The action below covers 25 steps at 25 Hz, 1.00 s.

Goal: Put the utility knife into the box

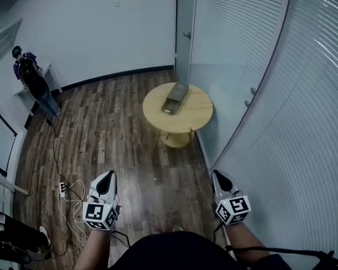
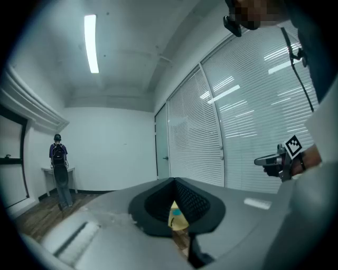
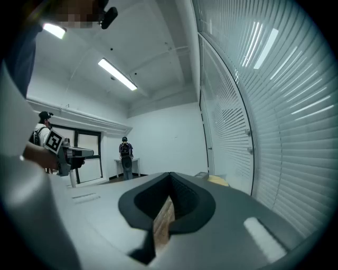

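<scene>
Far ahead stands a round yellow table [image 1: 194,113], and a long grey-brown box [image 1: 175,97] lies on it. No utility knife can be made out at this distance. Both grippers hang low by my body, well short of the table. My left gripper [image 1: 106,178] is shut with nothing in it, and so is my right gripper [image 1: 219,176]. In the left gripper view the shut jaws [image 2: 177,211] show only a sliver of the yellow table between them. The right gripper view [image 3: 168,211] looks along shut jaws at the wooden floor, with the table's edge [image 3: 217,181] beyond.
Wooden floor [image 1: 119,135] lies between me and the table. White cables and a power strip [image 1: 67,192] trail at the left. A person with a backpack [image 1: 32,77] stands by a desk at the far left wall. Glass walls with blinds [image 1: 270,96] and a door [image 1: 184,32] are at the right.
</scene>
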### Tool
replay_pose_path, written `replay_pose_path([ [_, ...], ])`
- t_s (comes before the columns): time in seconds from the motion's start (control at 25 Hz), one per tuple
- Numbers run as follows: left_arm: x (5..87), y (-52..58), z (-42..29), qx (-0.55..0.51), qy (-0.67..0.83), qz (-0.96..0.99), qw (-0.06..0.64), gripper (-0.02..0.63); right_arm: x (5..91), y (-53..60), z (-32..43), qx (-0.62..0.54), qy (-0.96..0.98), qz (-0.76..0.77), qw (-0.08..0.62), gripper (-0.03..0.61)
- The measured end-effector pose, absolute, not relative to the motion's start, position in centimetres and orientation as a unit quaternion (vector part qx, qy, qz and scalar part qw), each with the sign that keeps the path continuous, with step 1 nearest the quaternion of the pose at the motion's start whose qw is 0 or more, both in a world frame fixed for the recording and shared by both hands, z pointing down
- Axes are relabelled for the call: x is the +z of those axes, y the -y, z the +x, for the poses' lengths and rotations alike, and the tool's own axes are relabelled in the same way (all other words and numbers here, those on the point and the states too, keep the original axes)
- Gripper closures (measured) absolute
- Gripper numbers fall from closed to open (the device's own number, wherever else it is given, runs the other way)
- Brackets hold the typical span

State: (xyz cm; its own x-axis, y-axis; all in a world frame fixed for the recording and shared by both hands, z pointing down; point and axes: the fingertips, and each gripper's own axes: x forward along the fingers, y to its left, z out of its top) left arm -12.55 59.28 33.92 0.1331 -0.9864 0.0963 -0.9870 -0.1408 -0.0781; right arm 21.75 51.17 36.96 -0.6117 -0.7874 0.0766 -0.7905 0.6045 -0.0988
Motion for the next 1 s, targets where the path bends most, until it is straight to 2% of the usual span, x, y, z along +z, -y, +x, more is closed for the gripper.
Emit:
replay_pose_path([
  [0.44,34.2,-57.7,-11.8,0.061,0.653,0.755,0.015,0.607,36.5,-48.8,21.8,0.053,0.895,0.443,0.011,0.571],
  [0.68,35.3,-55.8,-10.8,0.062,0.665,0.744,0.023,0.607,37.0,-47.8,22.3,0.063,0.904,0.423,-0.012,0.571],
  [1.0,38.1,-53.7,-10.2,0.058,0.667,0.742,0.042,0.608,35.8,-44.8,20.9,0.046,0.898,0.438,-0.002,0.569],
])
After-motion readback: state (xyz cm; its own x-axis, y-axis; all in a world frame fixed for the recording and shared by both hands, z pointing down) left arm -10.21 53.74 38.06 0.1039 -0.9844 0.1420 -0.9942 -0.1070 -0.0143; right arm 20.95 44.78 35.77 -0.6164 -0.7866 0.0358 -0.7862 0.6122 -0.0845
